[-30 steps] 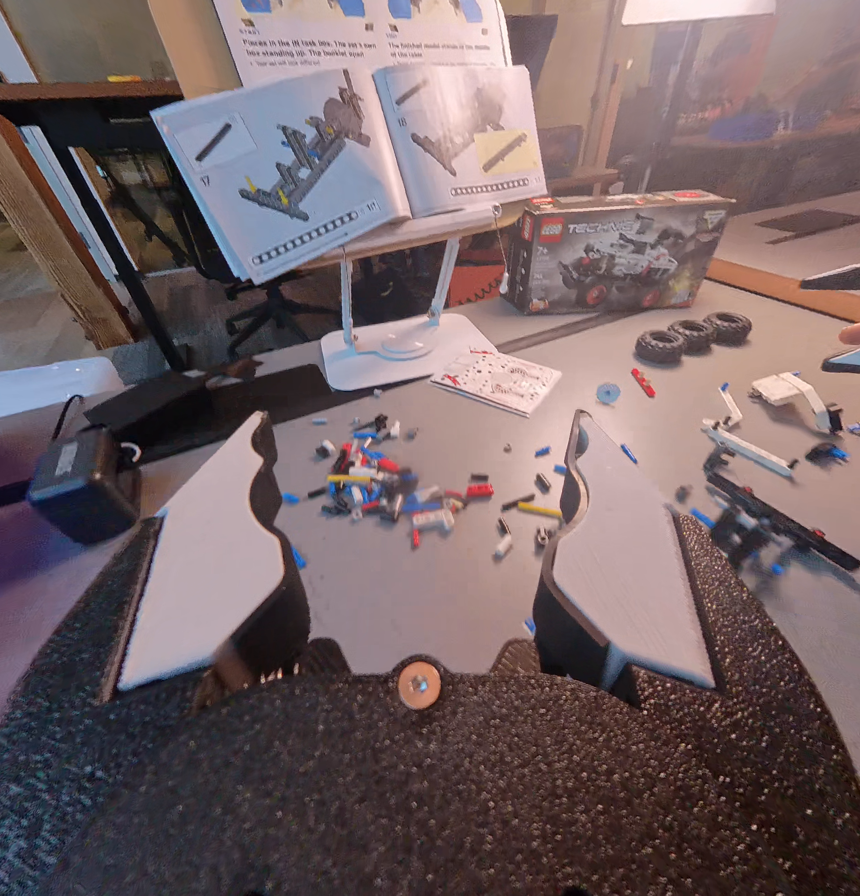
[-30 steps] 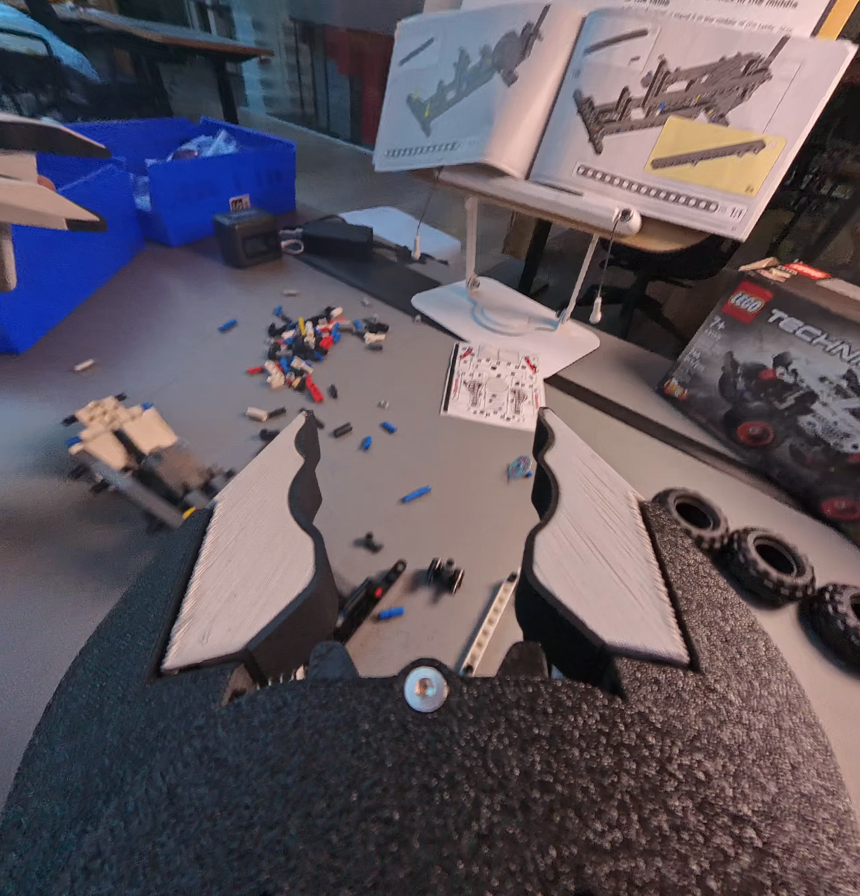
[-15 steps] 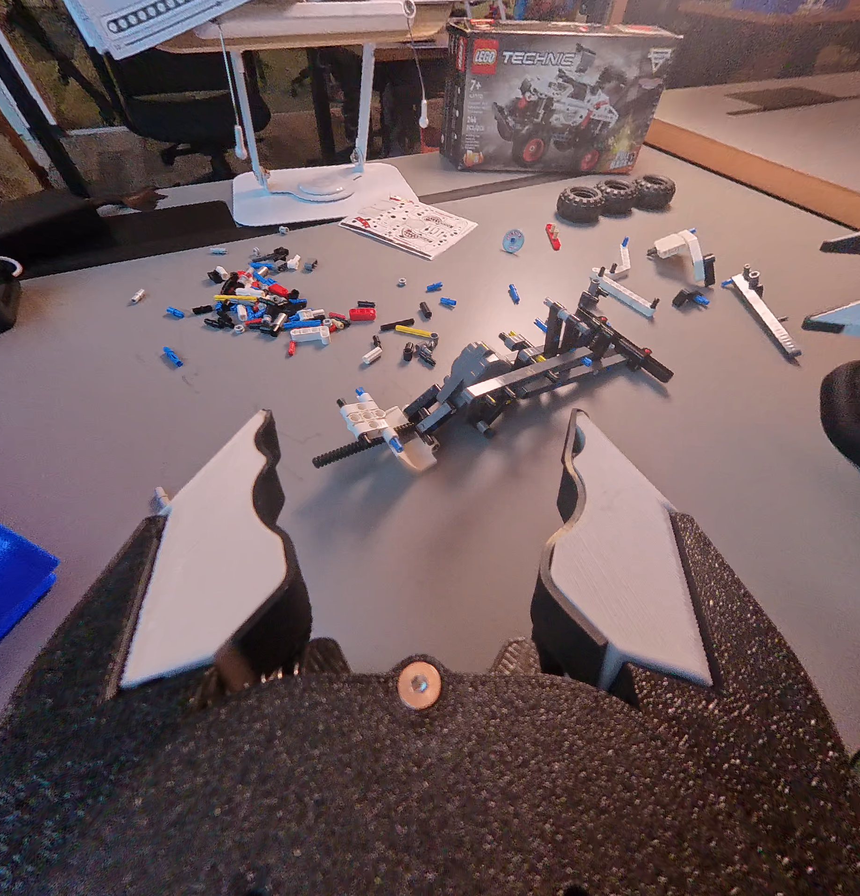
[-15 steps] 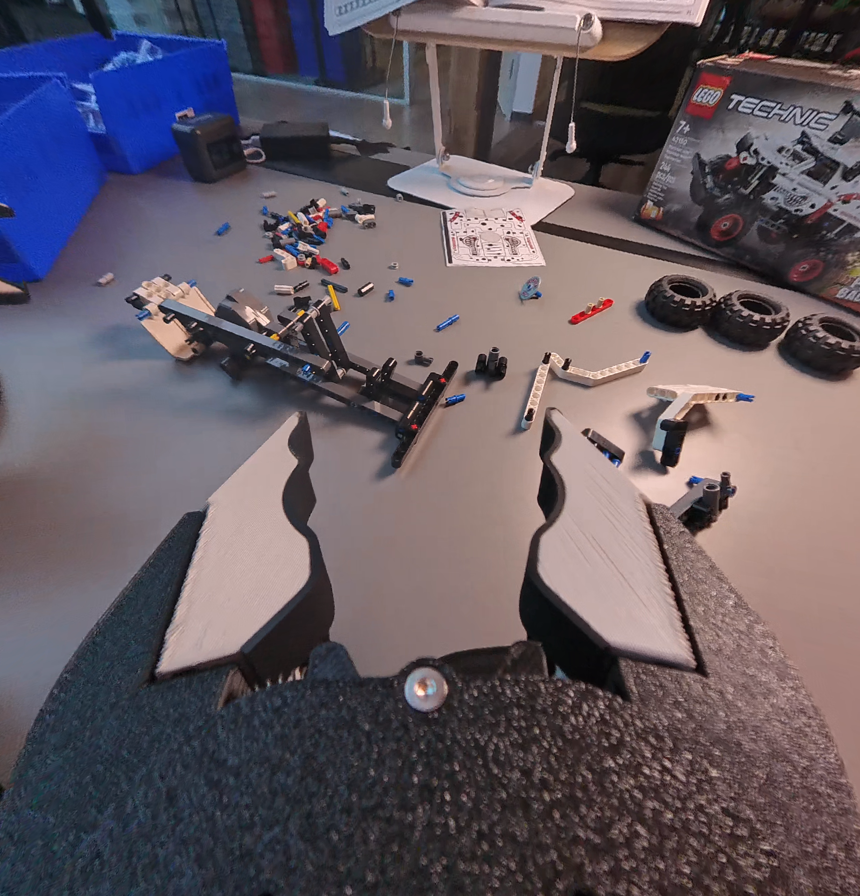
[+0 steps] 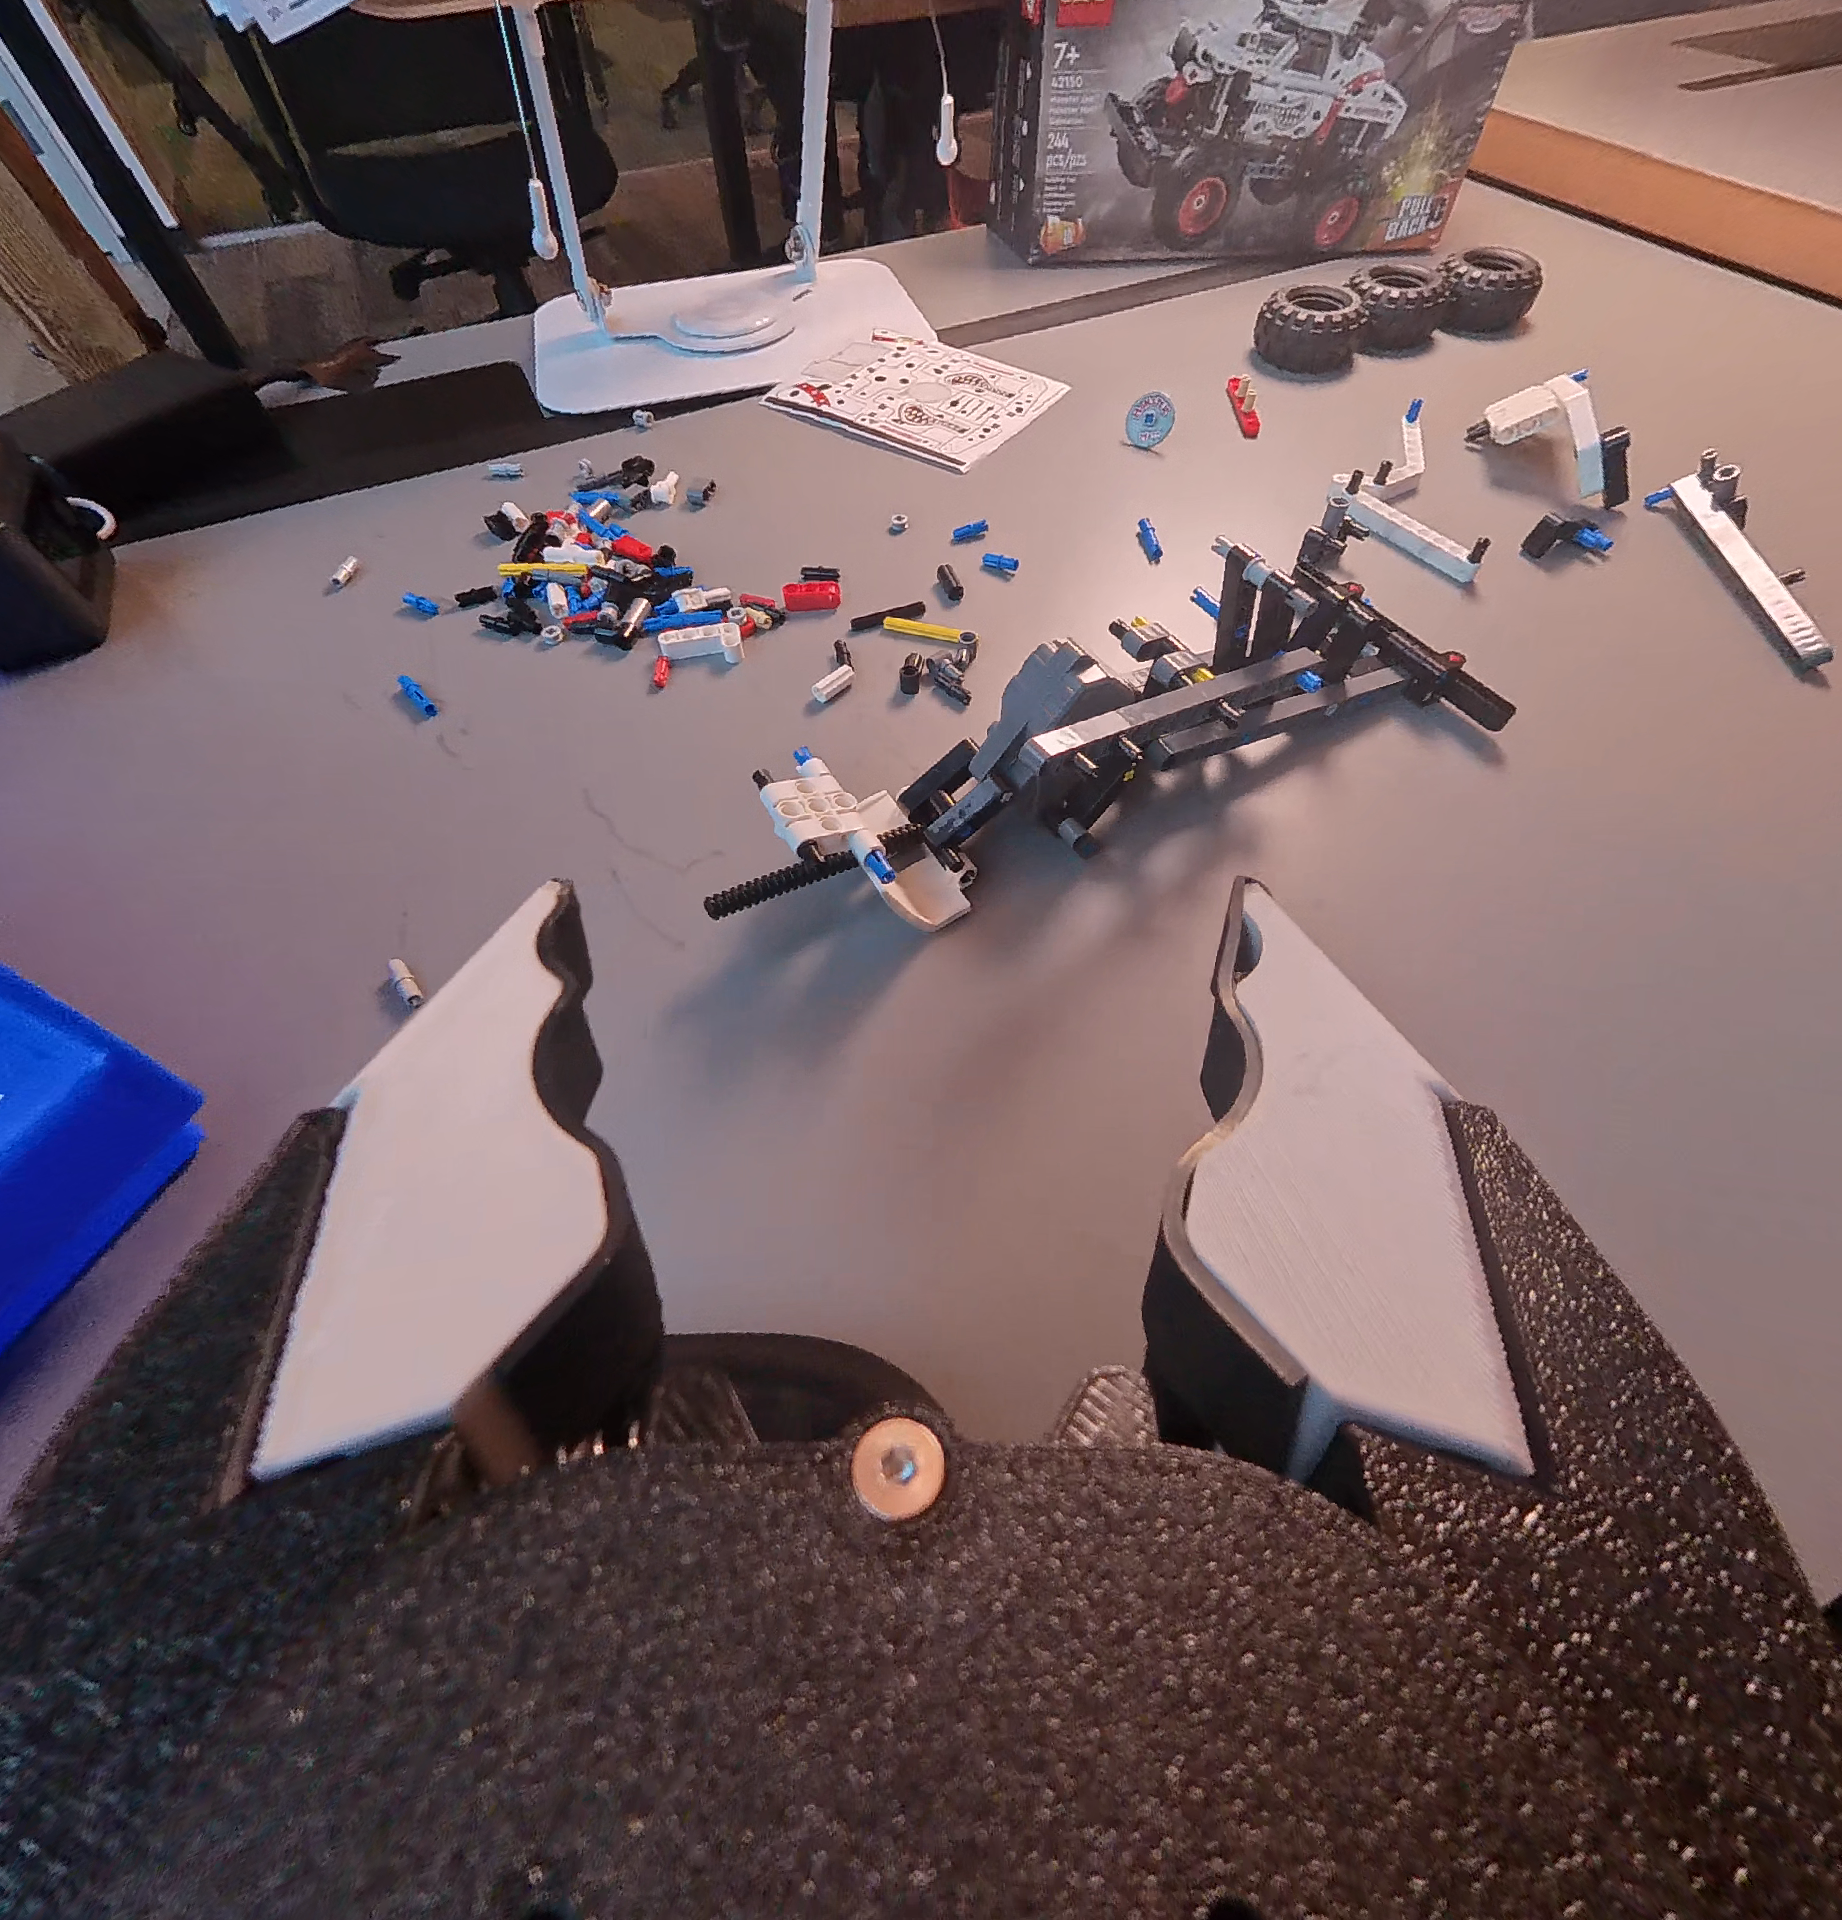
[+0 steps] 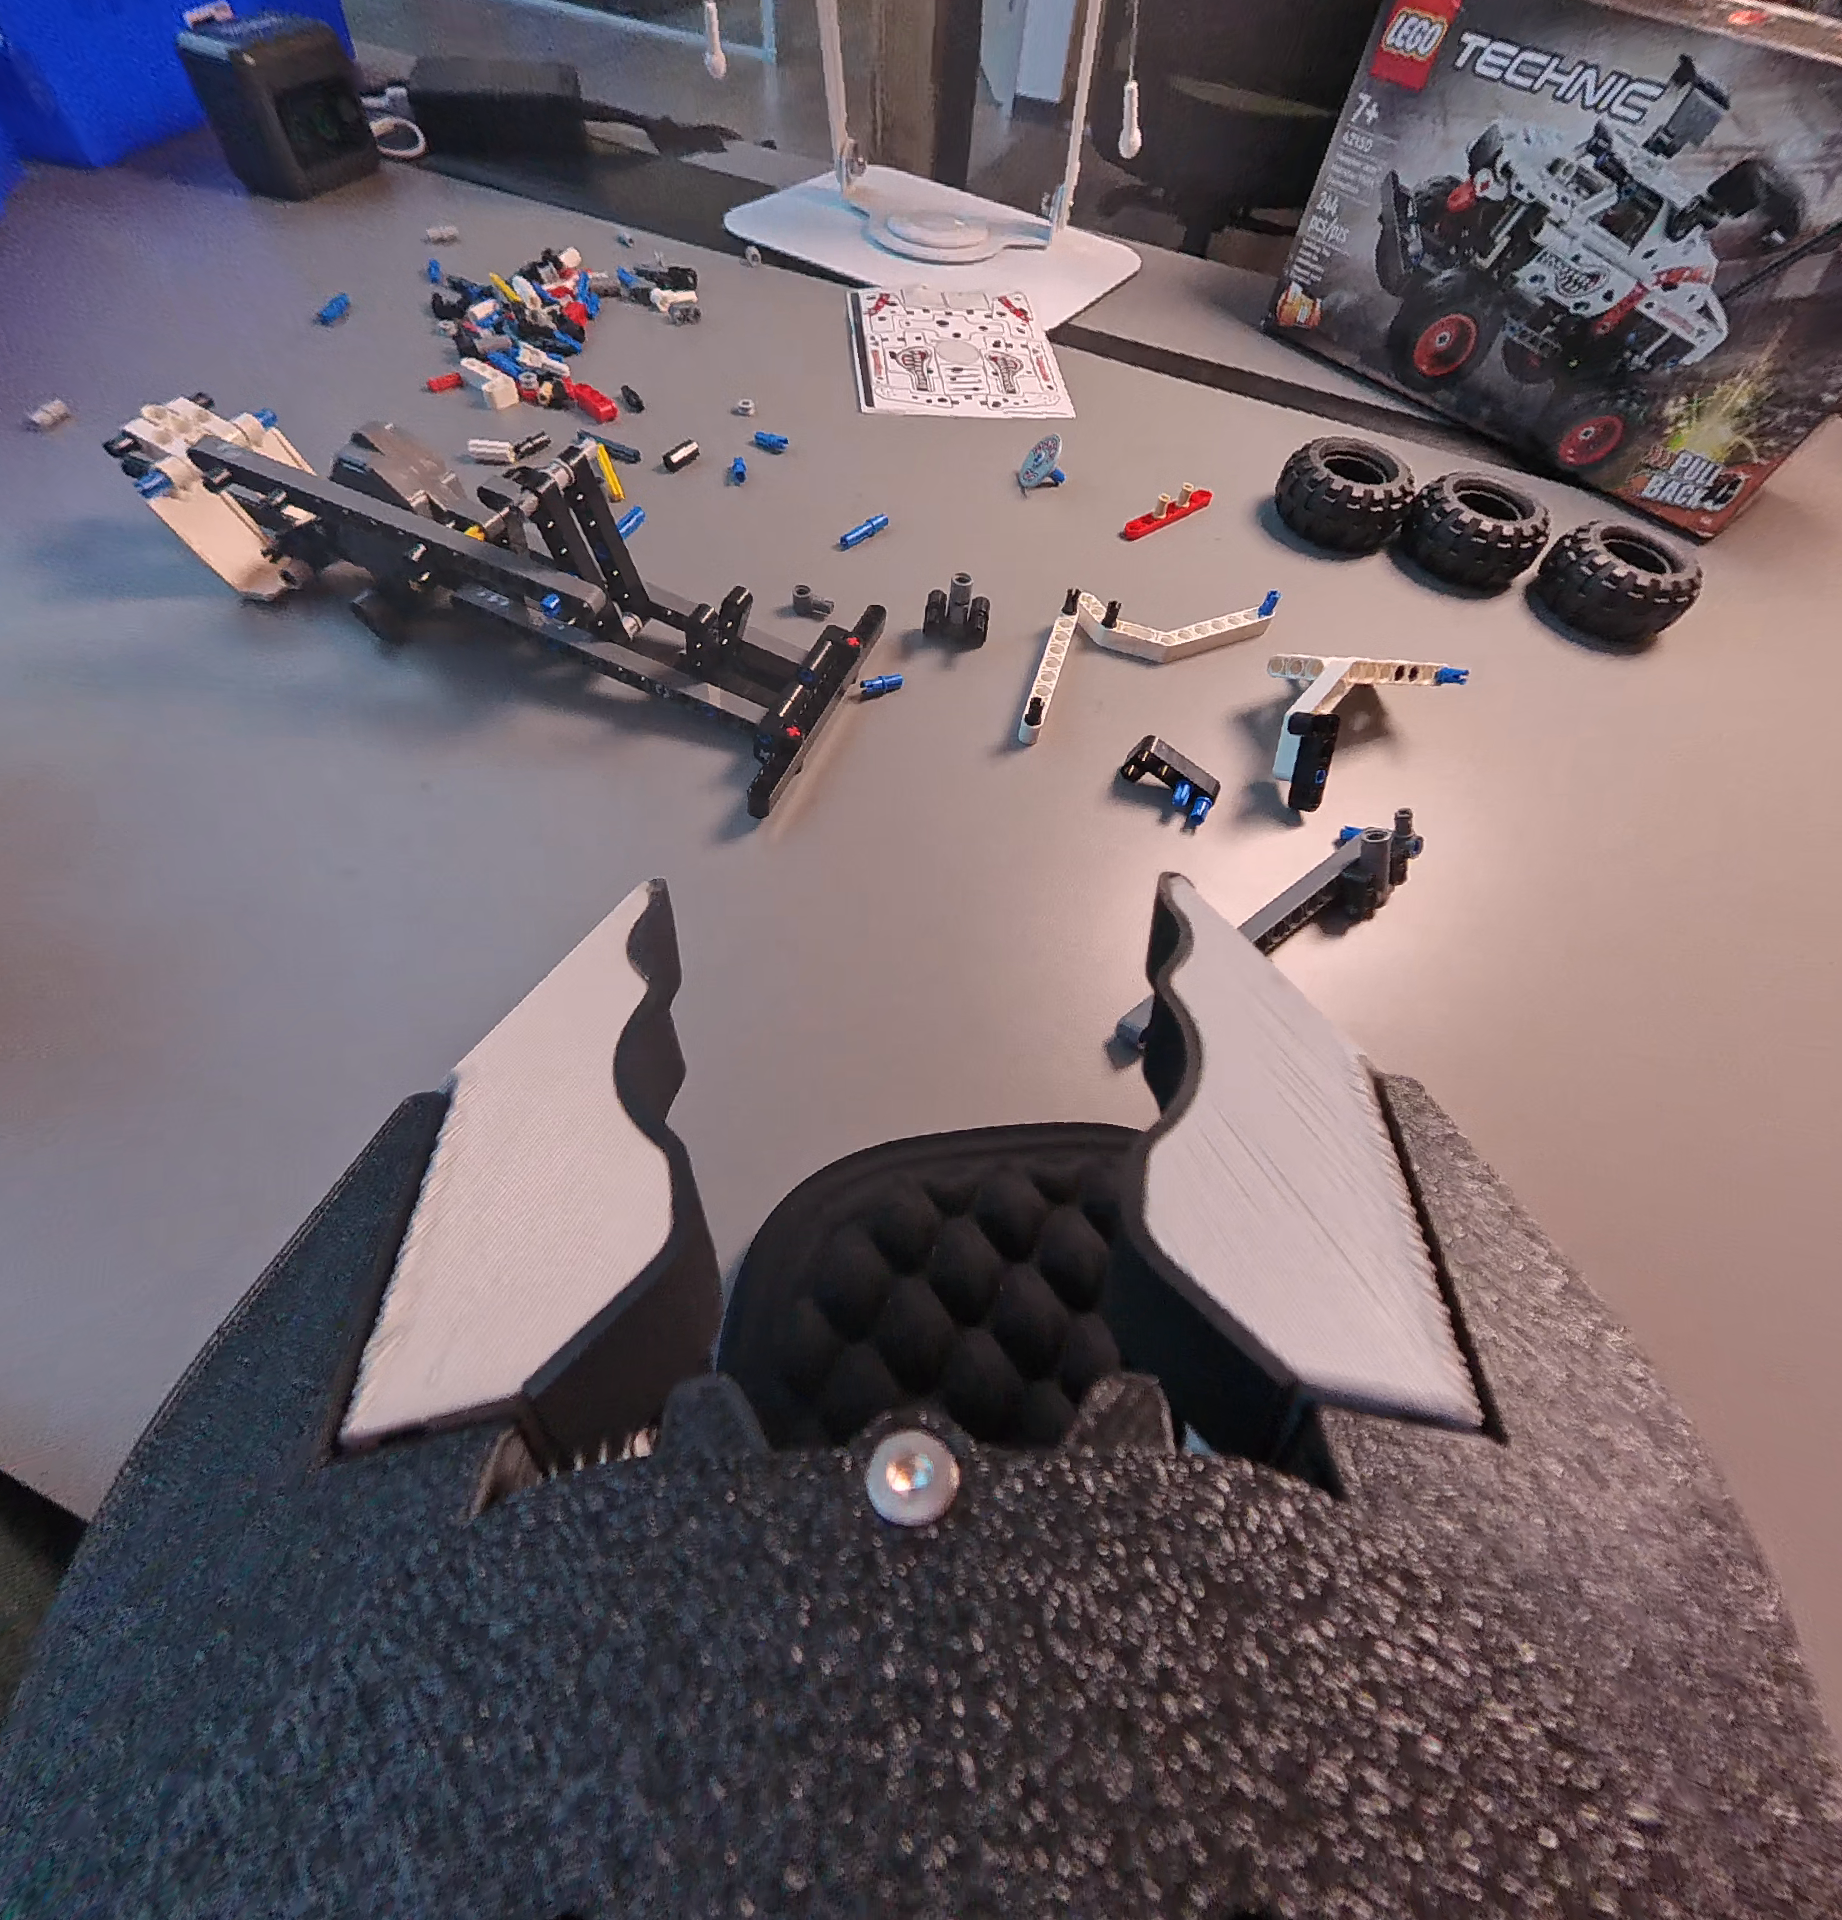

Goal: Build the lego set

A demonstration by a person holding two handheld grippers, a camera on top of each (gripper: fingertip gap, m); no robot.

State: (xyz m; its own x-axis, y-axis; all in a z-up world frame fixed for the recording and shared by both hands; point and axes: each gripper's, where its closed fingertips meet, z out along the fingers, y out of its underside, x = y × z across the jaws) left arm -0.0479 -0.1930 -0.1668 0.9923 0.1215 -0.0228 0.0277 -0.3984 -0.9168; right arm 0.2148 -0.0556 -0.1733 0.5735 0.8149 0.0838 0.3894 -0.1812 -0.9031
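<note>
A long black and grey chassis with a white front end lies on the grey table (image 5: 273, 831), ahead of my left gripper (image 5: 901, 904) and to the front left of my right gripper (image 6: 912, 894); it shows in both views (image 5: 1156, 717) (image 6: 543, 582). Both grippers hang over the table's near edge with jaws wide apart, gripping nothing. A knobby black tyre (image 6: 948, 1278) lies between the bases of my right fingers; I cannot tell if it touches them. Loose small pieces (image 5: 605, 592) are piled at the back left. Three tyres (image 6: 1478, 530) stand in a row.
White beams (image 6: 1156, 634), a white L-shaped part (image 6: 1332, 696), a black connector (image 6: 1171, 774) and a dark grey beam (image 6: 1322, 883) lie right of the chassis. A sticker sheet (image 5: 917, 410), white stand base (image 5: 719, 332) and set box (image 6: 1603, 229) are at the back. A blue bin (image 5: 34, 1143) is at left. My right gripper is the nearer one to the black connector (image 6: 1171, 774): about 12 cm, against 35 cm. The left camera catches it too, in the left wrist view (image 5: 1565, 532).
Both grippers have pulled back toward the near table edge and tilted down. The booklet has left both views and the chassis has come in. The tyre now lies between my right fingers.
</note>
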